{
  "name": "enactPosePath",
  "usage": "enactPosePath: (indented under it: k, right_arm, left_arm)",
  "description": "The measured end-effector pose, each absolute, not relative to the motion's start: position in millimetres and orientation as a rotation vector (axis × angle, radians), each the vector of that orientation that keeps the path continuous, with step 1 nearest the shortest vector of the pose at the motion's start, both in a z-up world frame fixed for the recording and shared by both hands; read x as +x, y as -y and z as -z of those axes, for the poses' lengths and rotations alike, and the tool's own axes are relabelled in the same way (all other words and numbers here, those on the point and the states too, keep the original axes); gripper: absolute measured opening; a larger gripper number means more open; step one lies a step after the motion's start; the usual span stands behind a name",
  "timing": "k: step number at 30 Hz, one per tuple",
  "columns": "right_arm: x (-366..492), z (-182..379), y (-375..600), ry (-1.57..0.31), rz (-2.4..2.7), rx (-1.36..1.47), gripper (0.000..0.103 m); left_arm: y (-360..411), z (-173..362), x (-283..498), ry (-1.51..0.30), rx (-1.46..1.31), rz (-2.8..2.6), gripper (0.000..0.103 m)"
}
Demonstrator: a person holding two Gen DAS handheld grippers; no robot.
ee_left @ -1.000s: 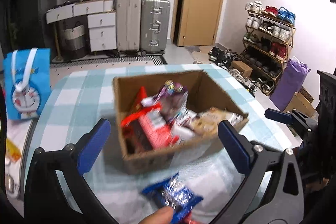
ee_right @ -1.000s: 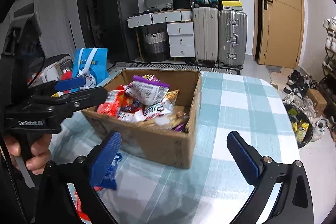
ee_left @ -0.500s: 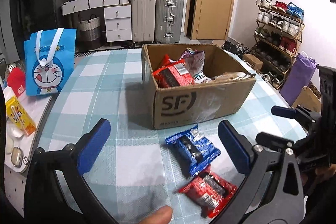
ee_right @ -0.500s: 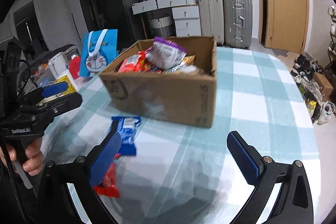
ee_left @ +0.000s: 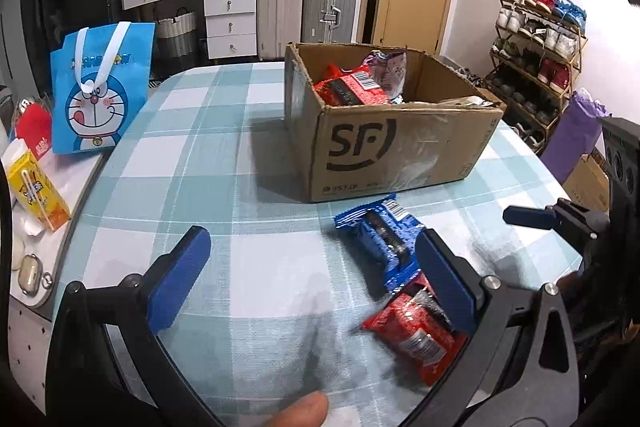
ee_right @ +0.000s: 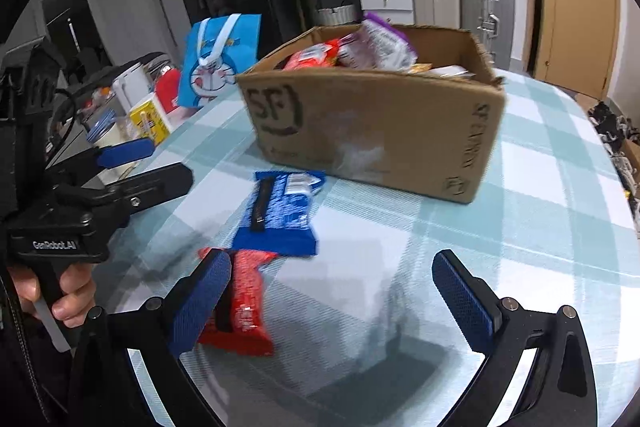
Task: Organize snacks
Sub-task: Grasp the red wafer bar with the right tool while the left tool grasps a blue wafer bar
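A cardboard box (ee_left: 400, 147) (ee_right: 372, 123) marked SF stands on the checked tablecloth, filled with snack packets. In front of it lie a blue snack packet (ee_left: 380, 239) (ee_right: 280, 211) and a red snack packet (ee_left: 416, 335) (ee_right: 244, 299), end to end. My left gripper (ee_left: 316, 279) is open and low over the cloth, its right finger over the join of the two packets. My right gripper (ee_right: 340, 303) is open too, its left finger above the red packet. Neither holds anything.
A blue cartoon tote bag (ee_left: 100, 91) stands at the table's left edge. A yellow carton (ee_left: 36, 195) and small items sit on a side surface to the left. Suitcases (ee_left: 328, 7), drawers and a shoe rack (ee_left: 536, 63) line the room behind.
Both grippers have dropped and pulled back from above the box toward the near table edge. The blue and red packets now lie between the fingers' reach; both grippers stayed open.
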State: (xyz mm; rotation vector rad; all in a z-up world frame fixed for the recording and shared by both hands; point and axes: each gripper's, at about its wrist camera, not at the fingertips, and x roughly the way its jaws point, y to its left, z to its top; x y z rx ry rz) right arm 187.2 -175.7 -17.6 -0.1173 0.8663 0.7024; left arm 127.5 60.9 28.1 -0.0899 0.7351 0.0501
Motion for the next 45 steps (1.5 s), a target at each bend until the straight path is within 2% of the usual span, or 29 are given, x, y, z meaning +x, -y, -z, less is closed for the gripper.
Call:
enactPosePath:
  k: [11, 19, 45]
  right_arm:
    - [171.9, 40.6, 142.5, -0.948, -0.786, -0.171, 0.103]
    - [161.8, 49.4, 127.1, -0.943, -0.754, -0.275, 0.103]
    - [220.8, 50.4, 200.5, -0.983, -0.606, -0.283, 0.102]
  left_arm:
    - [-71.7, -32.9, 129.0, -0.731, -0.113, -0.070, 0.102]
    - [-72.6, -27.7, 132.1, -0.746, -0.116, -0.072, 0.102]
    - [-67.1, -6.0, 143.1, -0.798, -0.110, -0.052, 0.102]
